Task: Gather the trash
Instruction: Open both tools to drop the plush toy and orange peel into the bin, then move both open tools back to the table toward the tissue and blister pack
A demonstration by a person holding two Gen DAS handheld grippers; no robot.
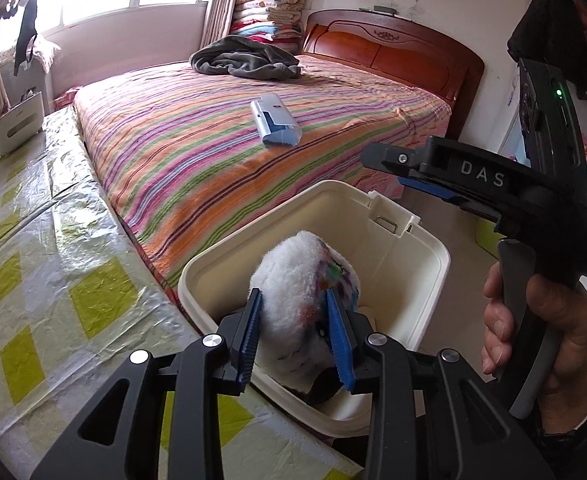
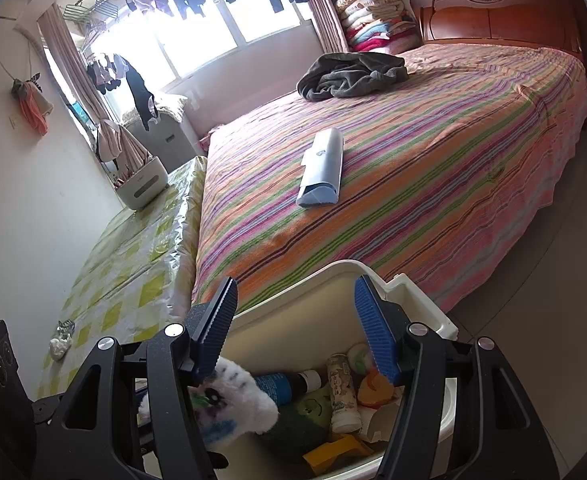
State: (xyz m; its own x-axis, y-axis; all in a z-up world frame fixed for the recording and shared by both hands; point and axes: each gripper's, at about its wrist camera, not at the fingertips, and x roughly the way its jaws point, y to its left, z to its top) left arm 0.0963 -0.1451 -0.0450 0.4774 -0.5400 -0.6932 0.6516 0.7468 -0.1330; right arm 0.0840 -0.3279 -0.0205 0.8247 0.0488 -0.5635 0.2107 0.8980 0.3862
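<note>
My left gripper [image 1: 297,338] is shut on a white fluffy toy [image 1: 293,280] with coloured marks and holds it over the open cream bin [image 1: 425,248]. The toy also shows in the right wrist view [image 2: 245,398], at the bin's near left edge. My right gripper [image 2: 295,328] is open and empty above the bin [image 2: 313,280], which holds several items: bottles, a green toy, an orange piece and a yellow piece. In the left wrist view the right gripper [image 1: 405,172] hovers beyond the bin. A blue-white box [image 1: 275,120] lies on the striped bed; it also shows in the right wrist view [image 2: 321,168].
A striped bed [image 2: 433,160] with a grey garment [image 2: 349,74] and wooden headboard [image 1: 393,52] lies behind the bin. A plastic-covered checked table [image 1: 45,248] runs along the left with a white container [image 1: 13,128] and small crumpled scraps [image 2: 61,340].
</note>
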